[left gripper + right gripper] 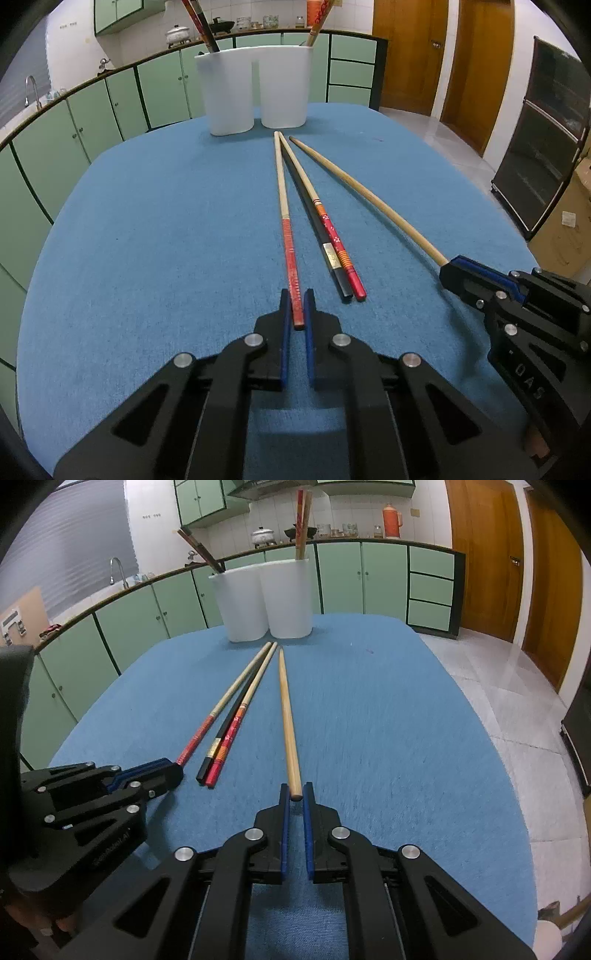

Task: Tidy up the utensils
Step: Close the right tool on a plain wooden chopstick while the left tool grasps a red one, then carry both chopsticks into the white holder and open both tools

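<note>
Several chopsticks lie on the blue table. My left gripper (pixel 297 306) is shut on the red end of a red-handled wooden chopstick (pixel 284 218), which still rests on the cloth. My right gripper (pixel 296 797) is shut on the near end of a plain wooden chopstick (pixel 287 716), also lying on the table. Between them lie a black chopstick (pixel 314 221) and a red patterned chopstick (pixel 332 232), side by side. A white two-compartment holder (pixel 255 88) stands at the far edge, with chopsticks in each compartment.
The blue cloth table (pixel 147 240) ends just behind the holder. Green kitchen cabinets (pixel 92 107) run behind and to the left. Wooden doors (pixel 517 561) and tiled floor are to the right.
</note>
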A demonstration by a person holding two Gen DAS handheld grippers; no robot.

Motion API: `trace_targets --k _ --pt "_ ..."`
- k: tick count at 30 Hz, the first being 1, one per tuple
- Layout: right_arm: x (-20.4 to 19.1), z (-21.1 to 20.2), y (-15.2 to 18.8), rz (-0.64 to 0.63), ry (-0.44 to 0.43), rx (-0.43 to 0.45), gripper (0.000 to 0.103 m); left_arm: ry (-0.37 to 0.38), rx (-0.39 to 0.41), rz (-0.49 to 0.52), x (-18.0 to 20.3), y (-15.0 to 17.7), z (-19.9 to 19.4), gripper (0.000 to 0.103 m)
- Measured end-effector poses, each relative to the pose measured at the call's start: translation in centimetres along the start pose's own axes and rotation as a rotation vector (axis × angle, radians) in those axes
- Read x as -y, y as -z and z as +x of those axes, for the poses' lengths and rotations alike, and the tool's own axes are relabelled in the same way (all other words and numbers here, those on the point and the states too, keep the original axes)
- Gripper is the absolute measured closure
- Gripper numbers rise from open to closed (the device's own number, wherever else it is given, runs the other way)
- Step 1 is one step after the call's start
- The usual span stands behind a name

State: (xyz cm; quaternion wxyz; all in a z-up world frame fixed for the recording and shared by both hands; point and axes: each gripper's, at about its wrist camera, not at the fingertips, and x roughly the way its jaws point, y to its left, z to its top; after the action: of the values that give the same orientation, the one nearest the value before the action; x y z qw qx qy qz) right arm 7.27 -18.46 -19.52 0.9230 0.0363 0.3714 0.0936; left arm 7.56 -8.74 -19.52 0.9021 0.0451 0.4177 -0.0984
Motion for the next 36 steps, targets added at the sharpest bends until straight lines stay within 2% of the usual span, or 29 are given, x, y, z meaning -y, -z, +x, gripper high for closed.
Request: trace_targets --k 8,21,28,36 --pt "0.1 -2.6 -1.5 -0.013 0.001 0.067 0.096 -0.007 0.047 0.021 -0.1 -0.9 -2.5 0.098" --pt "0.7 -7.8 -6.3 -0.015 -0.010 0.223 0.096 -0.009 0.226 0.018 -1.8 -5.0 -10.0 0.098" --pt "0.4 -9.3 -8.5 -0.020 -0.027 0.276 0.096 0.016 0.272 -0.014 -3.1 -6.8 -12.7 0.098" --pt "-0.2 -10.2 -10.5 -0.027 -0.051 0.299 0.096 0.023 0.320 -0.018 -3.8 -8.4 -13.9 0.098"
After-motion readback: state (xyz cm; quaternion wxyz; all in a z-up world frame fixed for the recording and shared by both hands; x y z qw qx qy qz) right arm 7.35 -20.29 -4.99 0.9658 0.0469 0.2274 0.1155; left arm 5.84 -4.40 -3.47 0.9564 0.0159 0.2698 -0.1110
